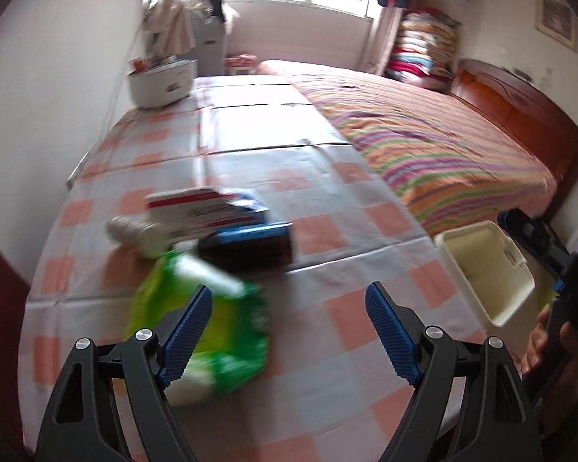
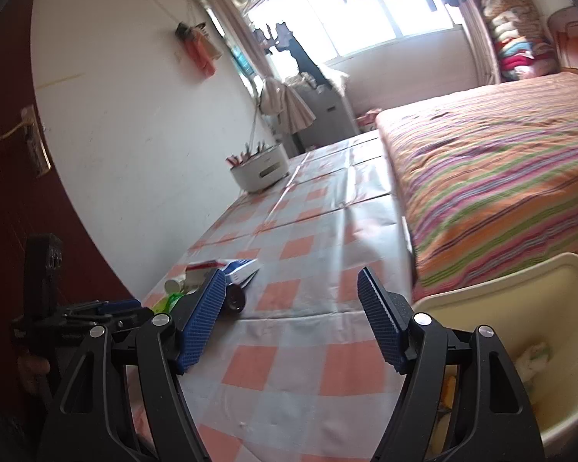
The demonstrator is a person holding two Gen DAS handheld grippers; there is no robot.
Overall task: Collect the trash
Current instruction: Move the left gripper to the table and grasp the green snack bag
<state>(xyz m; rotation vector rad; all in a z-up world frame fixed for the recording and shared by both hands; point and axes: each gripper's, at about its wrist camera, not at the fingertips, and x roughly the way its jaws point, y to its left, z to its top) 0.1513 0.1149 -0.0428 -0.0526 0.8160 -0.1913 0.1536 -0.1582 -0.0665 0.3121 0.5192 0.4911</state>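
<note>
The left tool point(image 1: 289, 310) hangs open and empty over the desk point(image 1: 327, 254). The green wrapper point(image 1: 212, 331) lies at its nine o'clock finger; centring first would help. The right tool point(image 2: 291, 296) is open too, bin point(image 2: 520, 308) at three o'clock.

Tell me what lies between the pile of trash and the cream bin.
Only bare checked tablecloth separates the trash pile from the cream bin; the left wrist view shows this best.

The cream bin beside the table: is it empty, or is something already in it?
Not empty. The right wrist view shows the bin holding a crumpled white piece and something yellow.
</note>
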